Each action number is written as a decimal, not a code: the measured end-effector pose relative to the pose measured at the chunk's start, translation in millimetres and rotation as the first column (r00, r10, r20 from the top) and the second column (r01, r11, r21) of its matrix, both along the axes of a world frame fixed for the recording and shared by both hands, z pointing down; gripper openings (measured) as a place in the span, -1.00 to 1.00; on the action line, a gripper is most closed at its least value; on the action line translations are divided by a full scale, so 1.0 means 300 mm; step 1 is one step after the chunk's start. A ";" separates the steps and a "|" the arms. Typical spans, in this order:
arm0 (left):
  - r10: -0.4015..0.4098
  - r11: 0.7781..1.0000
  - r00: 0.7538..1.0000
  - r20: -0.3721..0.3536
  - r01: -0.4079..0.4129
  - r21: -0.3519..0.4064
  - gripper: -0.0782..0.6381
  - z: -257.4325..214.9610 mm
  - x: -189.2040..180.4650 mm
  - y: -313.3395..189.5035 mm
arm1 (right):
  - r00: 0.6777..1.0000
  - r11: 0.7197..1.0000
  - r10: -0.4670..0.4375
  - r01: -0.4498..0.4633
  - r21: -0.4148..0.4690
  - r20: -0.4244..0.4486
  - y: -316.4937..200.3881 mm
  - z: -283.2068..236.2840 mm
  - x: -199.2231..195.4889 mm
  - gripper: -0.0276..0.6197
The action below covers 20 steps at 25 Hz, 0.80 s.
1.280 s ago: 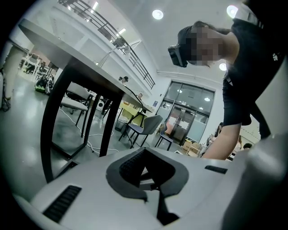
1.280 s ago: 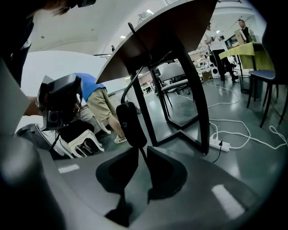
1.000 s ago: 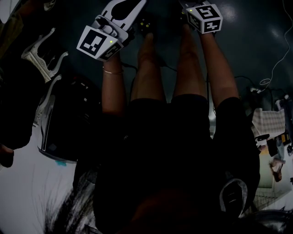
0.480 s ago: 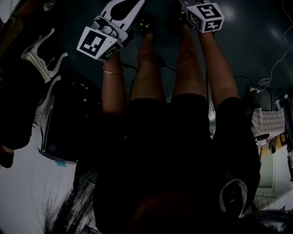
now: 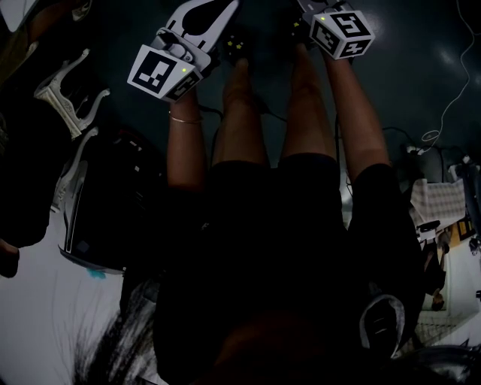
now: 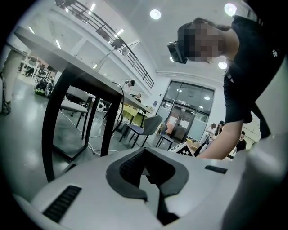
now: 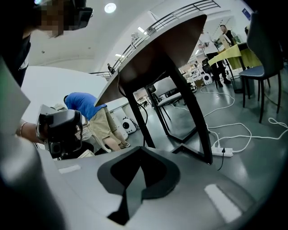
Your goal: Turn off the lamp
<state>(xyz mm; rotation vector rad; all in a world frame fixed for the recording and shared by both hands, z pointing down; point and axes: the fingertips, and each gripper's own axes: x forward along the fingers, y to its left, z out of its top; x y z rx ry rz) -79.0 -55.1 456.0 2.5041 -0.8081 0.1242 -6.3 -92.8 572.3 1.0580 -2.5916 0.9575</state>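
Lamp is in none of my three views, so I cannot yet say which way it lies from either set of fingers, how its long axis runs, or which hand is nearer. In the dim head view I look down my own legs (image 5: 248,113) to the dark floor (image 5: 406,68). My left gripper (image 5: 201,19) and right gripper (image 5: 316,13) are both held low in front of them, level with each other and well apart. The left gripper view shows its pads (image 6: 128,168) pressed together with nothing between them. Beyond is only a black-legged table (image 6: 67,90) seen from below and a chair (image 6: 144,128). The right gripper view shows its pads (image 7: 155,179) shut on nothing as well. Ahead is a round table (image 7: 157,49) seen from underneath, with a power strip (image 7: 222,152) on the floor. Both cameras look up at tabletops, so I judge that any lamp standing on one lies above my fingers, and I must raise and turn to find it first.
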 end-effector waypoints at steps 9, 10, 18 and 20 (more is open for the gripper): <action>-0.033 0.999 0.999 -0.007 0.033 0.021 -0.76 -0.078 0.003 -0.022 | 0.997 0.998 0.037 -0.040 0.057 0.062 -0.026 -0.163 0.027 -0.91; -0.028 0.999 1.000 0.002 0.028 0.026 -0.76 -0.085 0.005 -0.023 | 0.997 0.996 0.038 -0.043 0.072 0.062 -0.030 -0.185 0.028 -0.91; -0.023 0.998 1.000 0.007 0.022 0.060 -0.76 -0.184 0.013 -0.044 | 0.994 0.981 0.072 -0.085 0.174 0.078 -0.058 -0.374 0.051 -0.91; -0.019 0.997 1.000 0.016 0.018 0.069 -0.76 -0.209 0.018 -0.044 | 0.994 0.979 0.073 -0.087 0.185 0.083 -0.051 -0.420 0.051 -0.91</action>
